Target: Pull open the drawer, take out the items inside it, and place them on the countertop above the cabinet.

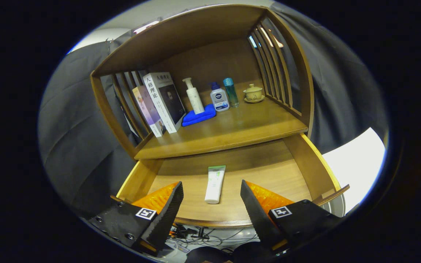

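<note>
1. The tongs (pixel 211 204) stand wide apart above the front of the drawer (pixel 269 171), gripping nothing; each finger hangs over the drawer's front edge, one to either side.
2. One tube (pixel 215 183) lies flat on the drawer floor, between the fingers and just ahead of them, cap end toward the tongs, touching neither finger. It is the single item I can see in the drawer.
3. The drawer is pulled out, with bare wood floor on both sides of the tube. Its two side walls rise left and right; the rear part sits under the worktop's front lip.
4. The worktop (pixel 232 133) above has an open strip along its front edge and free room in its middle and right.
5. Slatted side rails enclose the worktop left and right, and a roof board closes it overhead.
6. At the left, two books (pixel 159 102) lean against the slats.
7. Beside them lies one folded blue cloth (pixel 198 116), with a white pump bottle (pixel 193 96) at its rear.
8. Further right stand two more bottles: a white one with a blue cap (pixel 219 98) and a slim teal one (pixel 231 92).
9. Farthest right, one lidded cup (pixel 253 93) sits on a saucer near the right slats.
</note>
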{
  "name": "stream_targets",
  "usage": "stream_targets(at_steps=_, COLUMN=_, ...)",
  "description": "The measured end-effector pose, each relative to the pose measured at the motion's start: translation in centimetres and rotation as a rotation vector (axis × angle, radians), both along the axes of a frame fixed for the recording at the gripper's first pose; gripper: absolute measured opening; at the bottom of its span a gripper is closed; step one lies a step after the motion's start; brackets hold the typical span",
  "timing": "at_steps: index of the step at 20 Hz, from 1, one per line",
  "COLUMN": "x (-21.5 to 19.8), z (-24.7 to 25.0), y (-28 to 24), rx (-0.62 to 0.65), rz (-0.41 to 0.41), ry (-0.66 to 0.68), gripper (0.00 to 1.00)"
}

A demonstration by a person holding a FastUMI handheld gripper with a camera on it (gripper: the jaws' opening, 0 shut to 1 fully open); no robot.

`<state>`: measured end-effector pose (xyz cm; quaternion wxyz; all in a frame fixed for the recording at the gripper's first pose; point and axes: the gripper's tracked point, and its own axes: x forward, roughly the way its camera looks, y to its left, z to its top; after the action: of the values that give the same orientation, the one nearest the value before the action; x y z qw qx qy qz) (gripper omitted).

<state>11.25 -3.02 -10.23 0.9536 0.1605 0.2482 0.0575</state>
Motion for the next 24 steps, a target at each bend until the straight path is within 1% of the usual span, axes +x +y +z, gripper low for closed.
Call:
stream_targets(at_steps=1, x=-0.1, z=0.3, y=0.2, rx=-0.021, rz=0.008, ry=-0.014, gripper=0.98)
stream_targets(at_steps=2, x=0.1, z=0.7, y=0.0, rx=-0.098, rz=0.015, ry=-0.030, gripper=0.98)
stream_targets(at_steps=4, x=1.1, z=2.9, y=-1.5, rx=-0.377, rz=0.035, ry=-0.136, gripper=0.98)
stream_targets(at_steps=5, x=1.5, z=4.7, y=-1.0, rx=-0.459, rz=0.049, ry=-0.185, gripper=0.98)
stream_targets(at_steps=6, x=1.9, z=5.7, y=0.3, rx=-0.473, rz=0.081, ry=-0.209, gripper=0.98)
stream_targets(at_steps=8, x=2.3, z=6.0, y=3.4, rx=-0.433, rz=0.146, ry=-0.198, gripper=0.98)
stream_targets(at_steps=11, x=5.1, z=5.2, y=5.1, rx=-0.427, rz=0.191, ry=-0.141, gripper=0.97)
stream_targets(at_steps=13, x=6.8, z=3.7, y=5.7, rx=-0.430, rz=0.216, ry=-0.071, gripper=0.97)
stream_targets(at_steps=17, x=9.8, z=0.3, y=5.7, rx=-0.522, rz=0.279, ry=0.065, gripper=0.98)
stream_targets(at_steps=20, x=10.4, z=-3.2, y=5.7, rx=-0.516, rz=0.320, ry=0.219, gripper=0.98)
stream_targets(at_steps=24, x=10.8, z=-7.1, y=4.8, rx=-0.522, rz=0.329, ry=0.376, gripper=0.98)
